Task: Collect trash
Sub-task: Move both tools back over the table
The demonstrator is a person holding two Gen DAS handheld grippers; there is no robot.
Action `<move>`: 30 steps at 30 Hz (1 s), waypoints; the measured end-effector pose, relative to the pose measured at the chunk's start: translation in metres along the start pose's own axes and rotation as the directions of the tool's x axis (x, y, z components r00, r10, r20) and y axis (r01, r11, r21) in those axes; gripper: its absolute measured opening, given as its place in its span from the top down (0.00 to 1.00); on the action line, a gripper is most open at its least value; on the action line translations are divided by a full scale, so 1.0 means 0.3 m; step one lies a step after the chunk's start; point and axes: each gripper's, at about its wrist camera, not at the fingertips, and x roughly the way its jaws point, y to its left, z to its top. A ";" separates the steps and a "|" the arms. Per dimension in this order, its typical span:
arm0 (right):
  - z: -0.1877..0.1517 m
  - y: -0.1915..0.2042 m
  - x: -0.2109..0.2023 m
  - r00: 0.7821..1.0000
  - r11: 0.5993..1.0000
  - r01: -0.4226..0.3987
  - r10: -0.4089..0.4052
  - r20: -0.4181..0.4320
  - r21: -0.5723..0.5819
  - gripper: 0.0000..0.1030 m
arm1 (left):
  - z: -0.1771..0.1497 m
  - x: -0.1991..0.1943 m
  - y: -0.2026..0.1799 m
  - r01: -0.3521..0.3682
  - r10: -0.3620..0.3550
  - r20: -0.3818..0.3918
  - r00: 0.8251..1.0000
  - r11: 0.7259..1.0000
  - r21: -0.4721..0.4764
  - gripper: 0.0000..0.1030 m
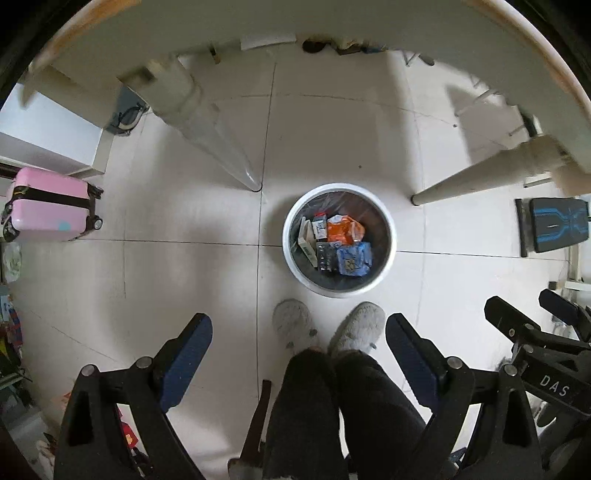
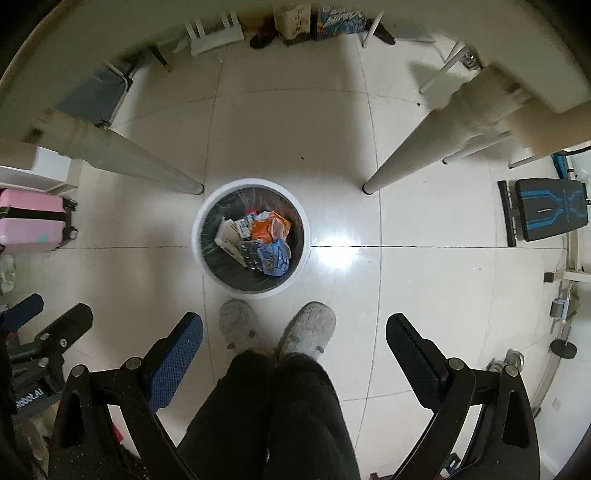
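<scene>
- My left tool (image 1: 299, 354) points straight down at the floor, its two blue-padded fingers (image 1: 188, 354) spread wide apart with nothing between them.
- My right tool (image 2: 294, 354) also points down, its blue-padded fingers (image 2: 177, 354) equally far apart and holding nothing.
- The round white waste bin with a clear plastic liner (image 1: 295, 266) stands on the pale tiled floor (image 1: 184, 221) just ahead of my feet, between the two cream tapered table legs (image 1: 225, 147).
- Inside the bin lies the collected trash: a crumpled orange wrapper (image 1: 341, 230), a crumpled blue packet (image 1: 354, 260), a silver blister strip (image 1: 327, 256) and a white flat carton (image 1: 307, 245), all touching one another at the bottom.
- My grey fluffy slippers (image 2: 310, 328) sit side by side near the bin's rim, with my black trouser legs (image 2: 295, 417) below them in both views.
- The pale tabletop edge (image 1: 369, 22) arcs across the upper part of the left view, above the bin.
- A pink hard-shell suitcase with black straps (image 1: 51, 203) stands at the left, well apart from the bin.
- A black and blue padded bench (image 2: 550, 208) lies on the floor at the right, also well apart.
- Each tool shows at the edge of the other's view, just beside it.
</scene>
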 end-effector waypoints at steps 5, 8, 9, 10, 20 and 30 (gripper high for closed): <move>-0.026 0.013 -0.262 0.999 0.999 -0.042 0.042 0.017 0.027 0.02 | -0.003 -0.202 0.003 -0.012 0.012 0.041 0.999 1.000 0.021 0.07; -0.014 0.023 -0.421 0.996 0.996 -0.073 0.071 0.058 0.044 0.02 | 0.020 -0.318 0.010 -0.032 0.029 0.085 0.996 0.999 0.027 0.07; -0.005 0.023 -0.460 0.994 0.995 -0.089 0.085 0.069 0.054 0.02 | 0.035 -0.355 0.009 -0.040 0.036 0.104 0.994 0.999 0.031 0.07; 0.010 0.021 -0.500 0.991 0.992 -0.108 0.102 0.083 0.068 0.02 | 0.054 -0.391 0.007 -0.048 0.044 0.124 0.991 0.998 0.033 0.07; 0.412 -0.125 -0.846 0.952 0.950 -0.226 0.168 0.256 0.215 0.02 | 0.464 -0.628 -0.047 -0.045 0.058 0.278 0.959 0.998 -0.055 0.07; 1.120 -0.412 -0.745 0.958 0.917 -0.260 0.204 0.204 0.303 0.02 | 1.131 -0.576 -0.248 -0.204 0.131 0.320 0.938 0.957 0.205 0.07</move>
